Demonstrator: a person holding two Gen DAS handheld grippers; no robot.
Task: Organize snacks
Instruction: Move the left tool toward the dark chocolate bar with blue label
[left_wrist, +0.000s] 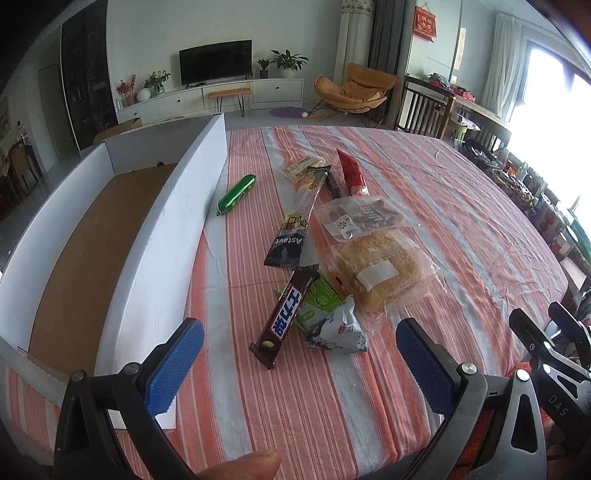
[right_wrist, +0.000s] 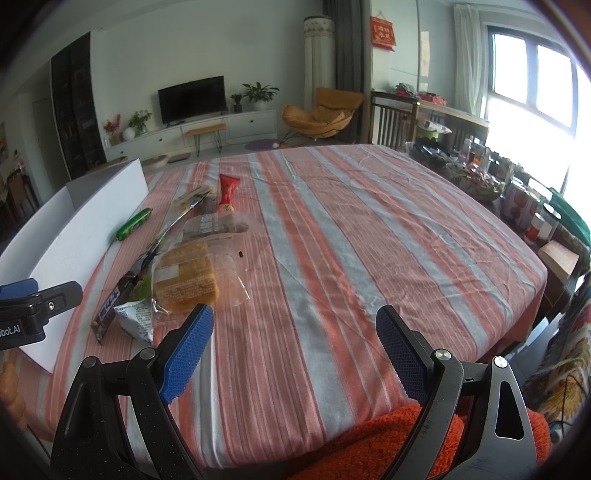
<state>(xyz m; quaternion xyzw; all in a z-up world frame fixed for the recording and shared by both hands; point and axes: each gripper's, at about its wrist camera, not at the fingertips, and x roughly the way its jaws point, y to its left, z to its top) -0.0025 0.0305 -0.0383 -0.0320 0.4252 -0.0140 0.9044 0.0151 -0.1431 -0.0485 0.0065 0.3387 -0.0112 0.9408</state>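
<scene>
Several snacks lie in a loose pile on the striped tablecloth (left_wrist: 424, 177). A brown Snickers bar (left_wrist: 284, 314) lies nearest, over a green packet (left_wrist: 321, 299) and a white-blue pouch (left_wrist: 338, 332). Behind are a wrapped bread cake (left_wrist: 380, 273), a clear bag of dark sweets (left_wrist: 360, 218), a long black bar (left_wrist: 295, 221), a red sachet (left_wrist: 352, 173) and a green sausage-shaped pack (left_wrist: 236, 194). A white cardboard box (left_wrist: 177, 221) with a brown floor stands at left. My left gripper (left_wrist: 299, 343) is open just before the Snickers bar. My right gripper (right_wrist: 295, 328) is open over bare cloth, right of the pile (right_wrist: 184, 273).
The table's right edge carries jars and cluttered goods (right_wrist: 517, 199). An orange knitted fabric (right_wrist: 388, 435) lies under the right gripper. The left gripper's body (right_wrist: 33, 314) shows at the right wrist view's left edge, beside the box wall (right_wrist: 92, 221).
</scene>
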